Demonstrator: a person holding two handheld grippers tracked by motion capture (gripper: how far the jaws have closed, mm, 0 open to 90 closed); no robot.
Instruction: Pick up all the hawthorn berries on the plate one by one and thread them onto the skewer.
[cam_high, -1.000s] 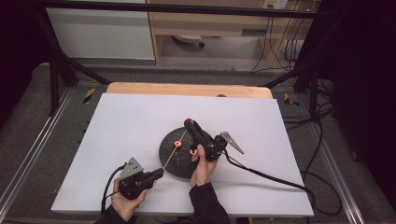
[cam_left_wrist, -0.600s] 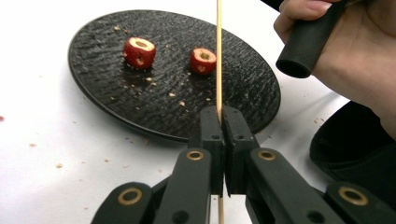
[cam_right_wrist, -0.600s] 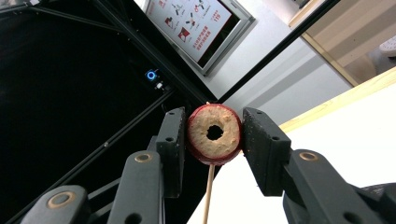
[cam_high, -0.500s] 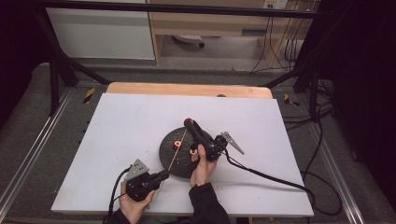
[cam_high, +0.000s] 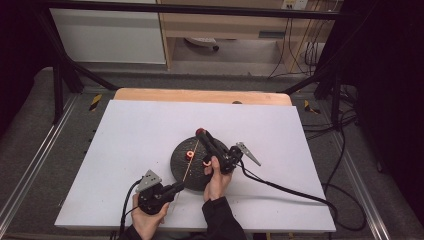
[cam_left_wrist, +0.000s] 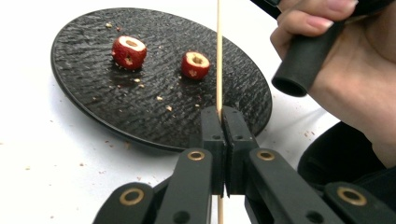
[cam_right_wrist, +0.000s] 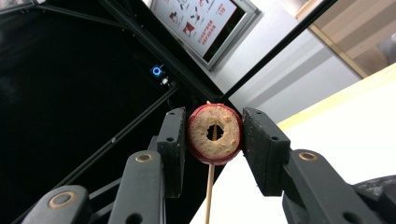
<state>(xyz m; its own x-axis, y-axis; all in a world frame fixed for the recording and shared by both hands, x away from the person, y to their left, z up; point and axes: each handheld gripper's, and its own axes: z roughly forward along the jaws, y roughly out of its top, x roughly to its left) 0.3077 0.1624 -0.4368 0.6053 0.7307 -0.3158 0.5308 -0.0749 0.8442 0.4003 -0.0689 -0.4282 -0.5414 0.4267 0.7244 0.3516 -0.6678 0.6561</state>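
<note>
Your left gripper's (cam_left_wrist: 223, 122) fingers (cam_left_wrist: 212, 135) are pressed together on a thin wooden skewer (cam_left_wrist: 218, 56), pinching it near its lower end so that it runs up and away from you over the near right part of a black textured plate (cam_left_wrist: 93, 102). Your right gripper's (cam_right_wrist: 214, 135) fingers (cam_right_wrist: 172, 149) pinch a red cored fruit ring (cam_right_wrist: 205, 149) by its sides, its pale cut face toward the camera, and the skewer's (cam_right_wrist: 209, 196) tip shows inside the ring's hole. From above, the left gripper (cam_high: 176, 188) sits at the near edge of the plate (cam_high: 177, 167), held in your left hand (cam_high: 147, 215), while the right gripper (cam_high: 201, 133) reaches from your right hand (cam_high: 216, 177) out over the plate's far side, holding the fruit ring (cam_high: 201, 132) up at the skewer's (cam_high: 190, 162) far end. Two more red fruit rings lie on the plate: one (cam_left_wrist: 128, 52) on its far left part, the other (cam_left_wrist: 195, 65) just left of the skewer, and they rest apart from each other among scattered crumbs (cam_left_wrist: 163, 100). The plate stands on the white counter (cam_high: 125, 135), nearer your edge and a little right of its middle. A black cable (cam_high: 285, 187) trails from the right gripper across the counter to the right.
</note>
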